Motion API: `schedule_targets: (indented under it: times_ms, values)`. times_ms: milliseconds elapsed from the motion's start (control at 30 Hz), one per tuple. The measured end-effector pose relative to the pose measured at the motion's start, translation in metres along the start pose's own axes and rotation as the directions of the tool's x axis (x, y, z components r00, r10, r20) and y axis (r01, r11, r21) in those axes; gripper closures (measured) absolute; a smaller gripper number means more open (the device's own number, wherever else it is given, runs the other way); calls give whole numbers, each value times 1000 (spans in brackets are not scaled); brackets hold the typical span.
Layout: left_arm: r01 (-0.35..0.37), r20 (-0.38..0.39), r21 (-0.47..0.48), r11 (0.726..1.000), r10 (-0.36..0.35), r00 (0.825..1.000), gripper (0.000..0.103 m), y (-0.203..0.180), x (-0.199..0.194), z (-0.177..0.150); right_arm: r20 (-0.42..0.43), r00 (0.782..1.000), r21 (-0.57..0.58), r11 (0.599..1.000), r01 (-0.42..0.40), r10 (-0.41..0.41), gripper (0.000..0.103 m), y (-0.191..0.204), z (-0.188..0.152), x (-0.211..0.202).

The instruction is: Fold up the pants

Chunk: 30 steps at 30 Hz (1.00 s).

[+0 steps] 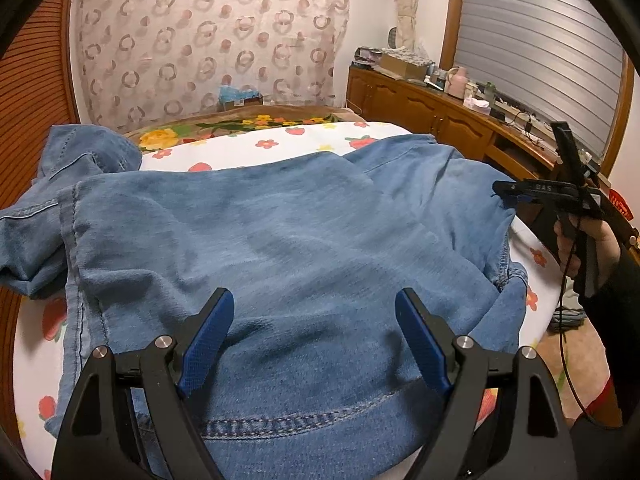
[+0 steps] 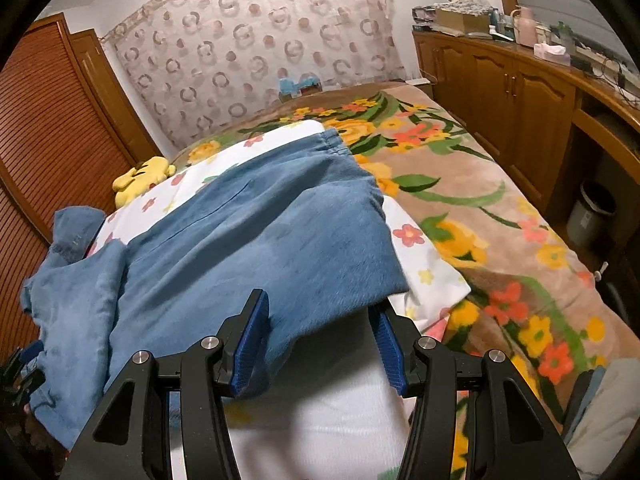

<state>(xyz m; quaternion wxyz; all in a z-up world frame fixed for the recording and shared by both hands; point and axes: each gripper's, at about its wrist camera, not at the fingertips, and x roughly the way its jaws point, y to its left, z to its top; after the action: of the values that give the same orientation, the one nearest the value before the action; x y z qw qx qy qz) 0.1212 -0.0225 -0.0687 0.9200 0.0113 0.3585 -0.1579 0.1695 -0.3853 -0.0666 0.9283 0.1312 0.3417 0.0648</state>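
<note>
Blue denim pants (image 1: 288, 248) spread across a white flower-print sheet (image 1: 256, 146) on the bed, partly folded, one layer lying over another. In the left wrist view, a stitched hem or band at 6 o'clock, near the camera; a side seam along 9 o'clock; a bunched part with a pocket seam up at 10 o'clock, next to the louvred wooden door (image 1: 36, 92). Bare sheet at 12 o'clock beyond the denim, then a brown floral blanket (image 2: 480, 208). Wooden cabinets (image 1: 424, 108) from 1 to 3 o'clock, just off the bed's edge, tops cluttered.

Left gripper (image 1: 314, 320) wide apart above the denim, blue pads on either side of a smooth stretch, nothing pinched. Right gripper (image 2: 320, 336) about half apart; denim edge draped against its left pad (image 2: 252, 344), the right pad standing clear over white sheet, so no firm clamp visible. Seen from the left wrist view at 3 o'clock, at the pants' far right edge, with a hand (image 1: 580, 248) on its handle.

Yellow plush toy (image 2: 142, 178) at 10 o'clock in the right view. Grey bin (image 2: 592, 220) at 3 o'clock, beside the cabinets.
</note>
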Motion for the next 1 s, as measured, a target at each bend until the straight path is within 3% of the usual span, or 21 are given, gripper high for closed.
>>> schedule_targets:
  times_ms: [167, 267, 367, 533, 733, 867, 1000]
  values:
    - [-4, 2, -1, 1000, 4, 1000, 20, 3, -2, 0, -18, 1000, 19, 1000, 15, -15, 50, -5, 9, 8]
    - [-7, 8, -8, 1000, 7, 1000, 20, 5, -4, 0, -14, 1000, 9, 1000, 16, -16, 81, -2, 12, 9]
    - [-10, 14, -15, 1000, 10, 1000, 20, 8, -8, -1, 30, 1000, -17, 1000, -3, 3, 95, 5, 13, 1]
    - [-17, 30, -22, 1000, 17, 999, 20, 15, -16, -2, 90, 990, -66, 992, -105, 111, 99, 32, 17, -25]
    - [-30, 62, -56, 998, 33, 997, 20, 29, -30, -3, 138, 964, -208, 958, -198, 229, 99, 100, 30, -61]
    - [-50, 83, -78, 996, 56, 995, 20, 41, -42, -5, 125, 931, -301, 908, -292, 342, 99, 153, 33, -81]
    - [-70, 106, -95, 993, 80, 991, 20, 49, -56, -6, 60, 884, -379, 830, -410, 464, 99, 205, 28, -99]
